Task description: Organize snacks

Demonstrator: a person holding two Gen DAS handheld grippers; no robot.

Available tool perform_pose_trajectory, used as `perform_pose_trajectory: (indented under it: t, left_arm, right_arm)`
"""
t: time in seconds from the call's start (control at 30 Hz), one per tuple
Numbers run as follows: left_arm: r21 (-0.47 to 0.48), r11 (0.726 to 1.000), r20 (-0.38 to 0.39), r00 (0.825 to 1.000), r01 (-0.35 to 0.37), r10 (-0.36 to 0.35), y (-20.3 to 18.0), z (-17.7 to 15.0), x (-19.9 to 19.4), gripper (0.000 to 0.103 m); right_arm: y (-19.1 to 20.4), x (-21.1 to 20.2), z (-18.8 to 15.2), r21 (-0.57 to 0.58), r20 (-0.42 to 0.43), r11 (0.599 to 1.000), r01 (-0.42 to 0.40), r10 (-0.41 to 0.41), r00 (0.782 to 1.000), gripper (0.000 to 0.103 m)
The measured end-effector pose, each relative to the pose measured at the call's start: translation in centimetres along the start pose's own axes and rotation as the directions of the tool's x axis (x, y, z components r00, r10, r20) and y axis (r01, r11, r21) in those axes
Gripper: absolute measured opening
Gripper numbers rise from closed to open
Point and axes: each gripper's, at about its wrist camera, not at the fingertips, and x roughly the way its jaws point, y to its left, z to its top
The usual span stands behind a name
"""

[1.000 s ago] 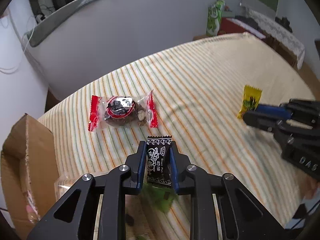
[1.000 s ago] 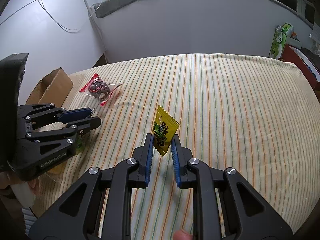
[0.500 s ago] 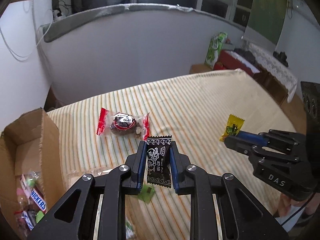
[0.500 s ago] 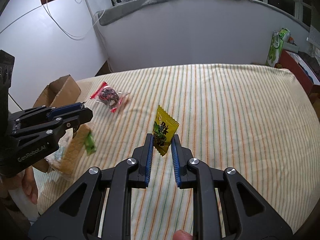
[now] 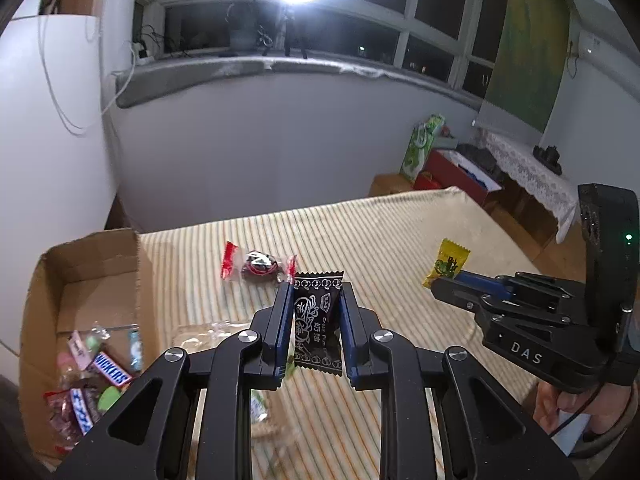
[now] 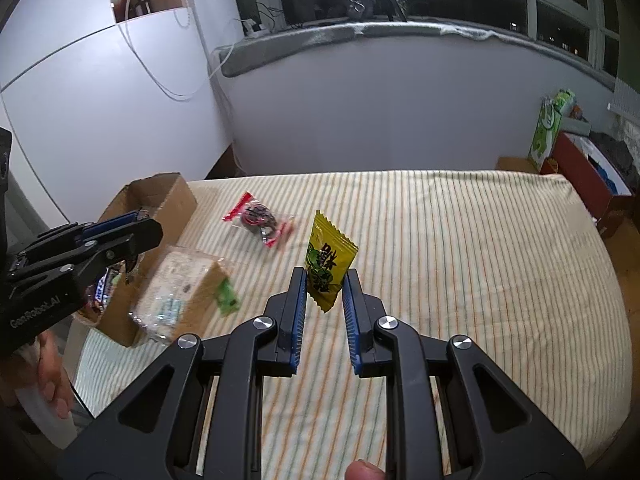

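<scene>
left gripper [image 5: 316,320]: clamped on a black sachet [image 5: 318,326], held upright between the blue pads, clear of the striped cloth [image 5: 400,248].
right gripper [image 6: 325,300]: clamped on a yellow sachet [image 6: 328,266], pinched at its lower part only; the top sticks up free and leans right.
box [image 5: 86,276]: cardboard, open top, at the left edge of the cloth; a Snickers bar [image 5: 112,368] and other wrapped sweets lie inside. Looks like the drop target.
left on cloth: a clear sachet with red ends [image 5: 258,266] lies flat near the far edge beside the box; a clear packet [image 6: 180,288] with a small green sachet [image 6: 228,298] lies just beside the box's near corner.
step, my read: both sachets lifted, carry to the box comes next.
risk 1: the yellow sachet is held by a thin edge of film; a quick swing could let it slide out short of the box.
risk 2: both grippers head for the same box from opposite sides; the right one has to cross toward the left, so fingers could collide over the opening.
risk 3: the box flap [image 5: 92,248] stands up on the far side; a low approach could snag a sachet or shove the box off the edge.
risk 4: the clear packet sits in the approach path; a low pass could drag it.
risk 5: releasing over the rim rather than inside drops the sachet to the floor.
</scene>
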Motion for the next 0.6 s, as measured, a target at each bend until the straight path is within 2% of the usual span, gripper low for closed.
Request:
perform_pose_trajectory:
  t: [0.3,0.6]
  left_arm:
    - [-0.051,0.999,0.061,0.998,-0.018,0.021,2.5,-1.2,-3.9,0.020]
    - [-0.134,0.988,0.091,0.992,-0.077,0.090,8.2,-3.2,-7.5,0.020]
  right_arm:
    - [4.9,-1.7,0.6,-0.074,0.022,0.997,-0.005,0.007,1.000,0.019]
    - [11.7,-1.2,0.7,-0.169,0.011,0.985,-0.037,0.039,0.999,0.019]
